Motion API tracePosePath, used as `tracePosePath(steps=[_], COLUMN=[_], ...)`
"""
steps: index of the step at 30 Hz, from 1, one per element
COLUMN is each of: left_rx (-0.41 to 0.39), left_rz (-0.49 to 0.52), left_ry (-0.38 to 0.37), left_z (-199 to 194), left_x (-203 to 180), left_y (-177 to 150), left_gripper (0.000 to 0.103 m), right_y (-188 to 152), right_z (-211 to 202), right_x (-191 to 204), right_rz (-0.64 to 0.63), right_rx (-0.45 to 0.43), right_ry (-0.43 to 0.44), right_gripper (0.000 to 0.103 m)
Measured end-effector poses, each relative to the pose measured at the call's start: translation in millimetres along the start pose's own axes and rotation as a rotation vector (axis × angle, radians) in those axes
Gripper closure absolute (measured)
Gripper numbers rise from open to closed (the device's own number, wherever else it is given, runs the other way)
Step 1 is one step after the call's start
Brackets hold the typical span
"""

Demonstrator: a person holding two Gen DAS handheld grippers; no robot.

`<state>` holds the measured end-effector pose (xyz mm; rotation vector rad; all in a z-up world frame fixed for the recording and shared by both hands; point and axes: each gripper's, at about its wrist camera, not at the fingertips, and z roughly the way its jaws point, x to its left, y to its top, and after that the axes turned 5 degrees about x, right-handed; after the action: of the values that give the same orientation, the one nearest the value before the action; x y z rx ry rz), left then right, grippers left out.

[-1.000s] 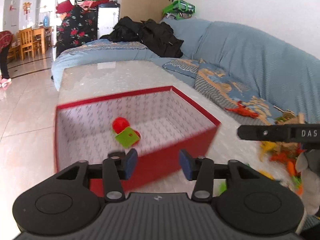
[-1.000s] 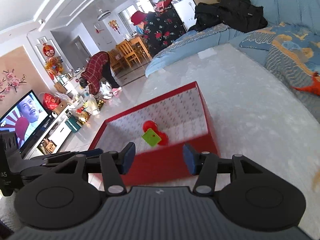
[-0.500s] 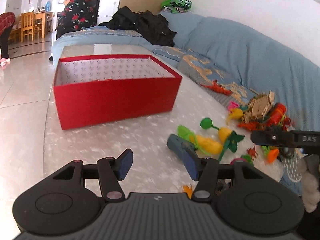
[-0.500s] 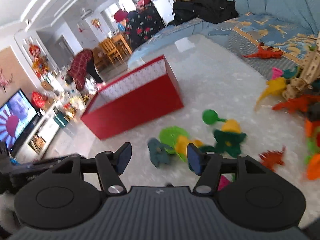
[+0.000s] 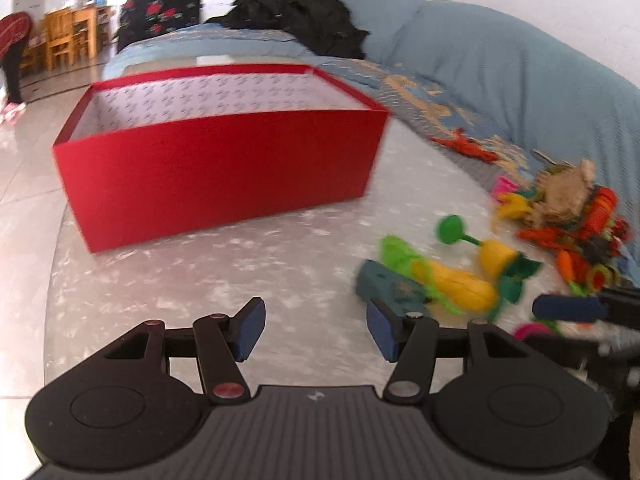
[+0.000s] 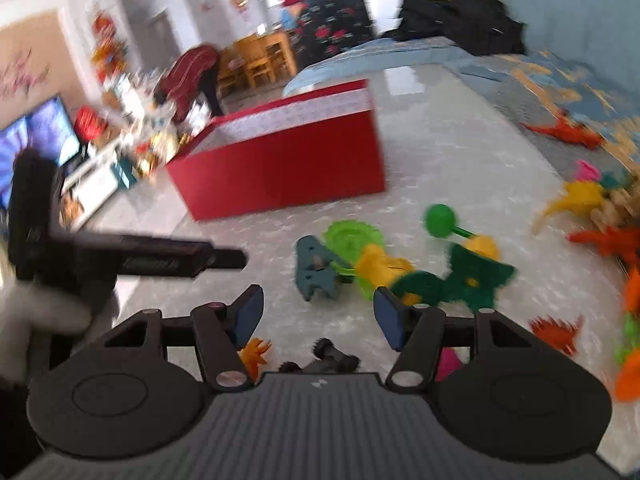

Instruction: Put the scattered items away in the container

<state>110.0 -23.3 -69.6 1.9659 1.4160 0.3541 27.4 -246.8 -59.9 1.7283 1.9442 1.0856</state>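
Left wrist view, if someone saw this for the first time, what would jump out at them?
The big red box dominates, standing open on the pale table at centre left. Next comes the bright jumble of toys along the table's right edge by the blue sofa, with a yellow and green toy lying nearer. The left gripper is open and empty.

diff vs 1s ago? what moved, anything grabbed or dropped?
Both grippers pulled back from above the red box and swung down toward the scattered toys. Left gripper and right gripper are empty; nothing grabbed or dropped. Box and toys look unmoved.
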Motion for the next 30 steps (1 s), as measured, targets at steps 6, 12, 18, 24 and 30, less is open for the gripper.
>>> tracePosePath(steps=[6, 12, 18, 24, 30], left_rx=[0.01, -0.009, -0.017, -0.004, 0.031], left_rz=[-0.053, -0.061, -0.055, -0.028, -0.076], left_ry=[0.006, -0.019, -0.033, -0.047, -0.087], left_z=[5, -2, -8, -13, -7], left_x=[18, 19, 17, 16, 24], left_y=[1, 5, 3, -4, -10], left_gripper=[0.043, 0.04, 0.04, 0.04, 0.04], right_y=[15, 14, 7, -5, -2], right_z=[57, 104, 100, 78, 68], right_x=[44, 54, 57, 68, 57], right_rz=[-0.228, -0.36, -0.427, -0.425, -0.339], right_rx=[0.053, 0.097, 0.087, 0.1, 0.104], right_ry=[-0.085, -0.24, -0.215, -0.067, -0.032], right_gripper=[0.044, 0.046, 0.067, 0.07, 0.06])
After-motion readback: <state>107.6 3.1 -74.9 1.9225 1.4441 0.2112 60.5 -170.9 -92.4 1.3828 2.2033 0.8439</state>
